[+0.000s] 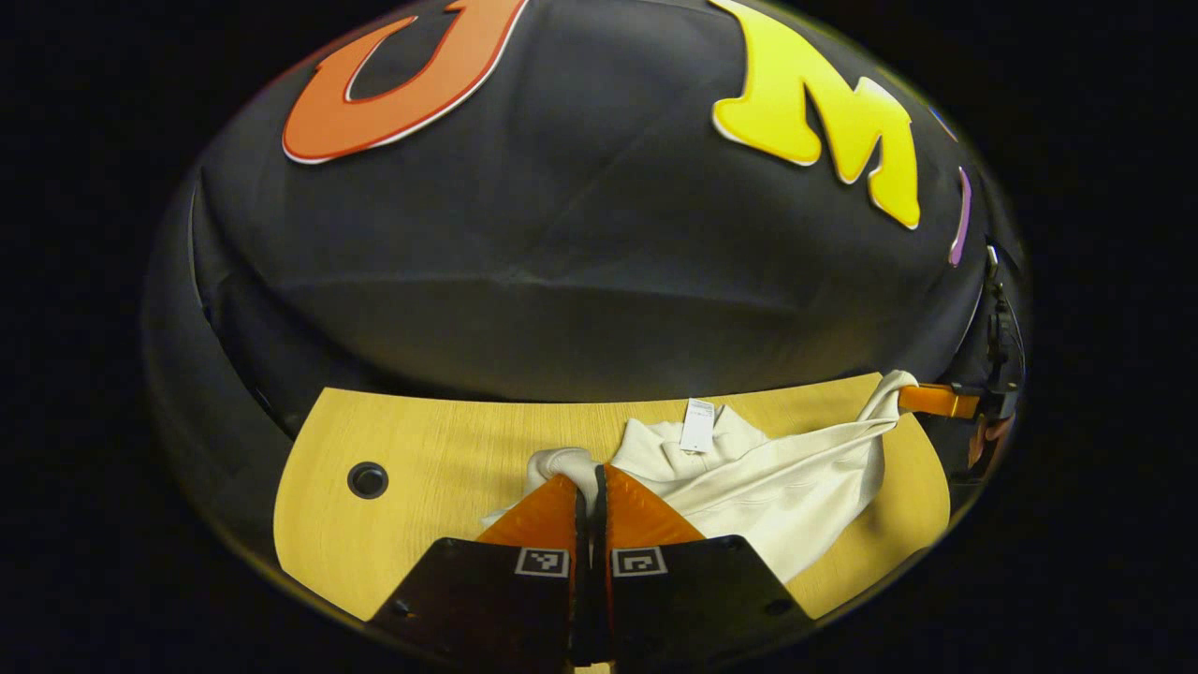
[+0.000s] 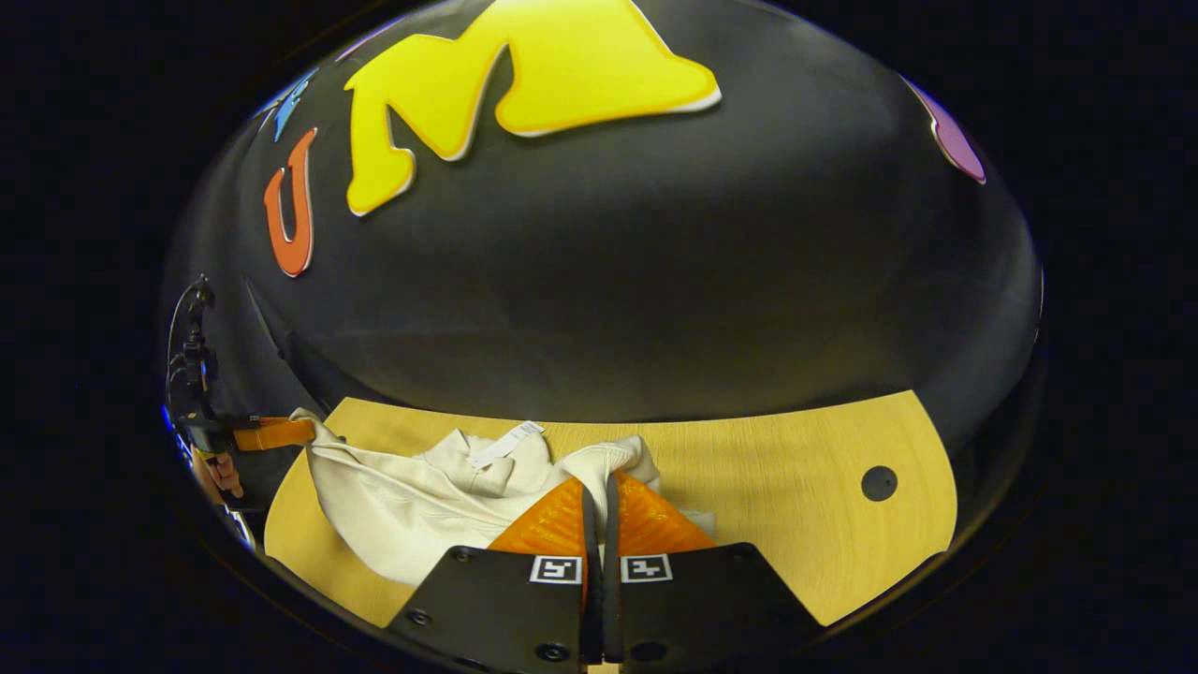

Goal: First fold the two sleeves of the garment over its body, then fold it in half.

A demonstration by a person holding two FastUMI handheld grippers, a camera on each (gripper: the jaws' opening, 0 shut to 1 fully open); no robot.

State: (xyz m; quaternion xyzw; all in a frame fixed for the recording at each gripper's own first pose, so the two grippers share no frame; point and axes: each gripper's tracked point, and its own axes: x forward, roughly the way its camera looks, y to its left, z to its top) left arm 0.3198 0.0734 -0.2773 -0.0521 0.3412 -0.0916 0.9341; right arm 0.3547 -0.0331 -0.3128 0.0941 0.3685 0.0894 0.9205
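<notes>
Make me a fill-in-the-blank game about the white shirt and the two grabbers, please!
1. The garment is lifted up between ____ grippers.
2. The left gripper is ____ on a bunch of the cloth.
3. Under the garment is a wooden ____, with a round dark hole in it.
4. The small white tag sits near the garment's ____.

Missing words: two; shut; table; collar
</notes>
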